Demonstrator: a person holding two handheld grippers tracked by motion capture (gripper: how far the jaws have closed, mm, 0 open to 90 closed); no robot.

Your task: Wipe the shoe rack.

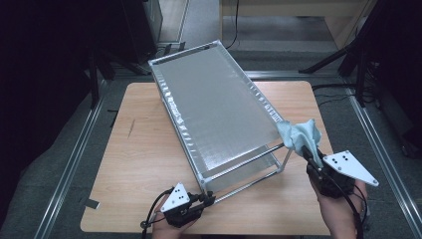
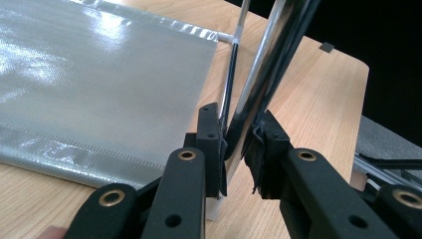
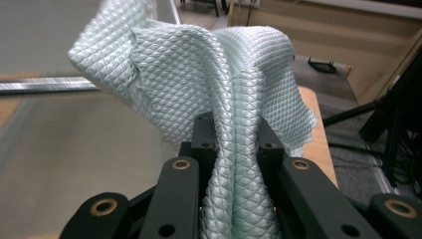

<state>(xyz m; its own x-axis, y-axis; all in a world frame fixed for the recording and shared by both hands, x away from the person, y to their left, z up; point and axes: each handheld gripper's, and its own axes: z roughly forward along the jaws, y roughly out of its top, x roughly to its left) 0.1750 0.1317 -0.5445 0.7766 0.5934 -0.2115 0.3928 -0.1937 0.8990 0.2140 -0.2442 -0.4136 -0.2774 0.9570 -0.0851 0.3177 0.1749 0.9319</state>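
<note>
High view: rack [image 1: 214, 107] stands tilted on the bench [image 1: 139, 164]; cloth [image 1: 298, 134] is held at its near right corner by the right gripper [image 1: 311, 157]; a snag on the corner is judged possible.
Left gripper view: left gripper [image 2: 236, 144] is clamped on a chrome leg [image 2: 268, 64]; slipping would drop the rack.
Right gripper view: jaws pinched on the cloth; the rail [image 3: 47, 85] lies behind.

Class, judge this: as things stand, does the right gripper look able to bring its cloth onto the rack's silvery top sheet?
Probably yes. The right gripper holds the cloth at the top sheet's near corner, with nothing between them.
</note>
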